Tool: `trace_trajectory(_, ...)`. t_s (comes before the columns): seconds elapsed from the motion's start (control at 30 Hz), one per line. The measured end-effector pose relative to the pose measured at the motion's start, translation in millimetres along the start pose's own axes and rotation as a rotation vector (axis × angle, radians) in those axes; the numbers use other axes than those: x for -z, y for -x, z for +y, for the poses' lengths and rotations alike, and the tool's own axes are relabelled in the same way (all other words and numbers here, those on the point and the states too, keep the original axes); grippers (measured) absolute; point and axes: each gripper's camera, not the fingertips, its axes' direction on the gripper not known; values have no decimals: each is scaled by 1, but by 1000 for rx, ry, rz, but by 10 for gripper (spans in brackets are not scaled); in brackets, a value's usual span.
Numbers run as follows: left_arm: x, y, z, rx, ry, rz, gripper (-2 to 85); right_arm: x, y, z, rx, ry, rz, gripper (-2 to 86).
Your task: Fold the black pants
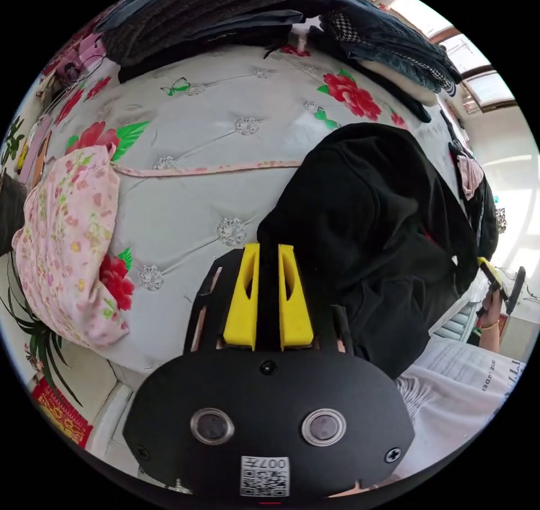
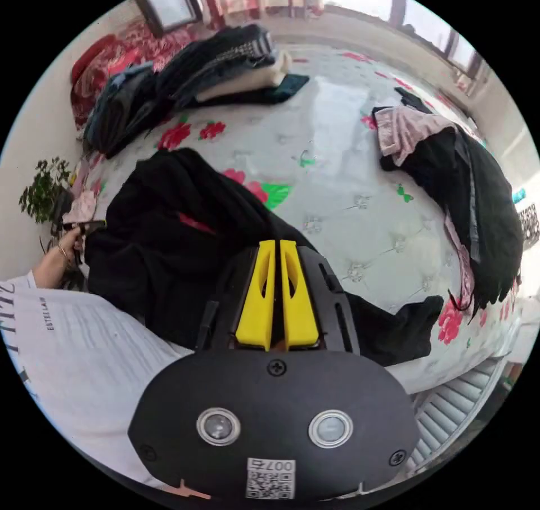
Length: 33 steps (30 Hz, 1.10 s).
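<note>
The black pants [image 1: 371,234] lay bunched in a loose heap on the bed [image 1: 191,195], near its edge, over a grey quilted cover printed with red flowers and green leaves.

In the left gripper view, the left claw [image 1: 268,251] had its two yellow jaws drawn close together with a narrow dark strip between them. The tips sat at the near edge of the heap, and black cloth seemed to run between them, but it could not be told whether they clenched it. The bulk of the pants lay to the right of that claw and beyond it. Left of it a pink floral garment [image 1: 67,246] lay apart on the cover, and a stack of dark folded clothes [image 1: 202,15] sat at the far side of the bed. At the right rim a hand [image 1: 495,302] held the other gripper beside the pants.

In the right gripper view, the right claw [image 2: 277,247] had its jaws nearly touching, poised over the near edge of the pants [image 2: 169,240], which spread to its left and under it; whether cloth was caught was unclear. A person's white sleeve [image 2: 73,352] lay at lower left. A separate mound of black and pink clothes [image 2: 461,195] sat well apart on the right.
</note>
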Motion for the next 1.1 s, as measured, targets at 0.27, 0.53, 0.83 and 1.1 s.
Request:
trace_trajectory(0.27, 195, -1, 148, -127, -563, 204, 9, 307, -154, 65, -358, -642, -109, 0)
trace_trajectory(0.53, 302, 19, 269, -49, -915, 172, 7, 400, -234, 120, -522, -865, -114, 4)
trace_trajectory(0.83, 213, 52, 82, 264, -543, 121, 67, 233, -348, -71, -604, -562, -155, 89)
trace_trajectory(1.1, 149, 25, 198, 200, -346, -4, 89, 42, -357, 3, -513, -181, -155, 107)
